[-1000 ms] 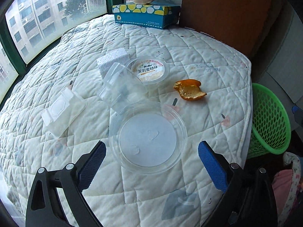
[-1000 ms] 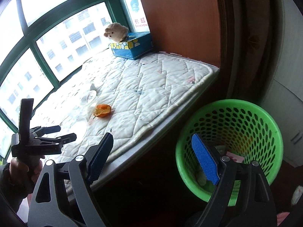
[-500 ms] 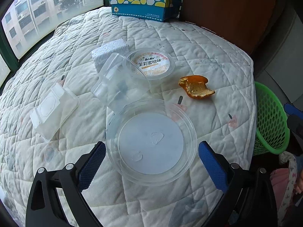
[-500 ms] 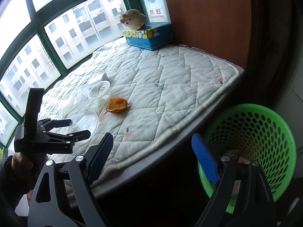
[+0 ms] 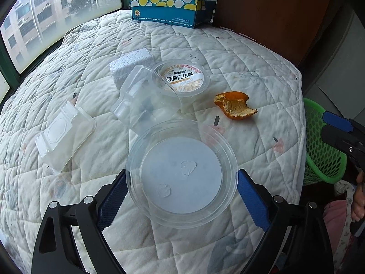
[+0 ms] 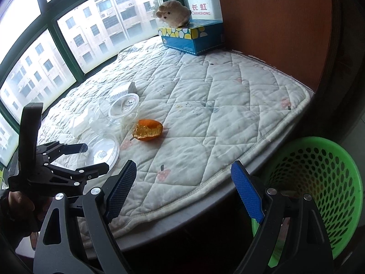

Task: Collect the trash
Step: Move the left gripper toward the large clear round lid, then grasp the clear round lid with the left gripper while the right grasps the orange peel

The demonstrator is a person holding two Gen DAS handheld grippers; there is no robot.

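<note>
On the quilted pad (image 5: 239, 52) lie a clear round plastic lid (image 5: 181, 173), a clear tub on its side (image 5: 148, 98), a labelled round tub (image 5: 183, 78), a clear rectangular tray (image 5: 65, 134), a white foam block (image 5: 130, 65) and an orange peel (image 5: 235, 106). My left gripper (image 5: 181, 203) is open, its blue pads on either side of the round lid's near half. My right gripper (image 6: 184, 194) is open and empty over the pad's front edge, the orange peel (image 6: 147, 129) well ahead of it. The green mesh bin (image 6: 319, 182) stands at its right.
A blue and yellow tissue box (image 5: 172, 10) with a plush toy (image 6: 174, 16) on it stands at the far edge by the window. A brown wooden panel (image 6: 273, 22) rises behind the pad. The green bin (image 5: 321, 141) stands off the pad's right edge.
My left gripper has moved forward so the round lid now sits between its pads. My right gripper has swung left from over the bin toward the pad.
</note>
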